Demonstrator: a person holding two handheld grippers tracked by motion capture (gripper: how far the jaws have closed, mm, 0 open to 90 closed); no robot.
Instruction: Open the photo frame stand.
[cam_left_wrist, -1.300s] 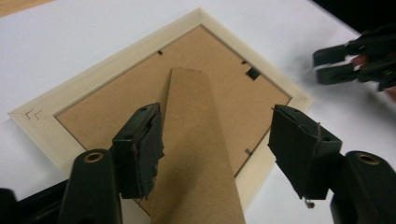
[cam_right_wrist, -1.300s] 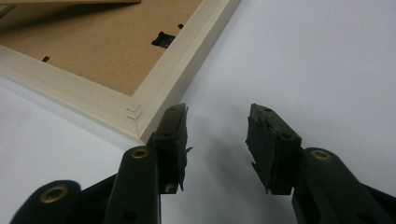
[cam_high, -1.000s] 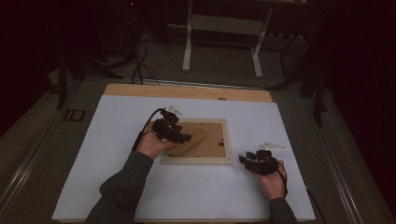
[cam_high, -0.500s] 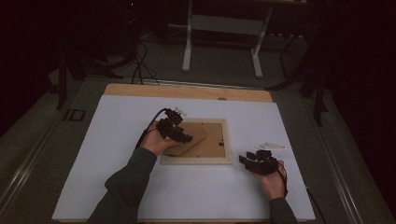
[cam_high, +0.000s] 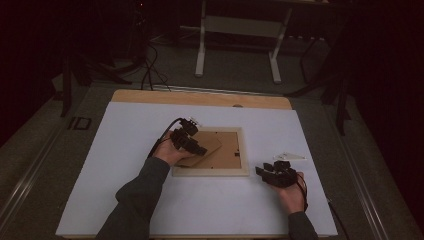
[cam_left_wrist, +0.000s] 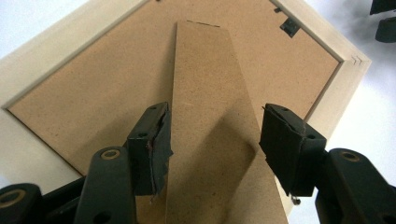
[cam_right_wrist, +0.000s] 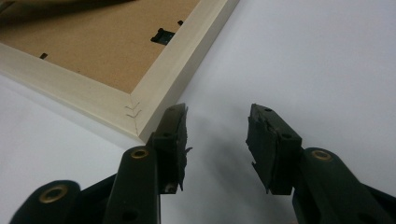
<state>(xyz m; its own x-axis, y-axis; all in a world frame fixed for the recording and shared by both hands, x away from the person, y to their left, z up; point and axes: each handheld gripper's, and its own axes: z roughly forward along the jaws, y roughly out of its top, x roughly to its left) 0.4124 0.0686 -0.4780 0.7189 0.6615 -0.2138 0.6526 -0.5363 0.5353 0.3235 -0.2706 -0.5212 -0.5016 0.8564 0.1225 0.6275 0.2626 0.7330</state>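
- Lying face down on the white table, near its middle, a pale wooden picture frame shows its brown fibreboard backing upward.
- A long brown stand leg (the prop hinged to the backing) is lifted off the backing at its free end and casts a shadow on the board beside it.
- Small dark turn clips sit at the inner edge of the frame; another clip shows in the right gripper view.
- The left gripper hangs over the frame's left part with its jaws apart, one on each side of the stand leg; whether the pads touch the leg's edges I cannot tell.
- In the high view the left gripper and the left hand sit at the frame's left edge, the cable looping behind them.
- The right gripper rests just beside the frame's near right corner, jaws apart with bare table between them; its left jaw is very close to the corner joint.
- From above, the right gripper lies on the table to the right of the frame, held by the right hand.
- A small pale flat piece (too small to identify) lies on the table just beyond the right gripper.
- Beyond the table, a metal stand and cables on a dark floor.
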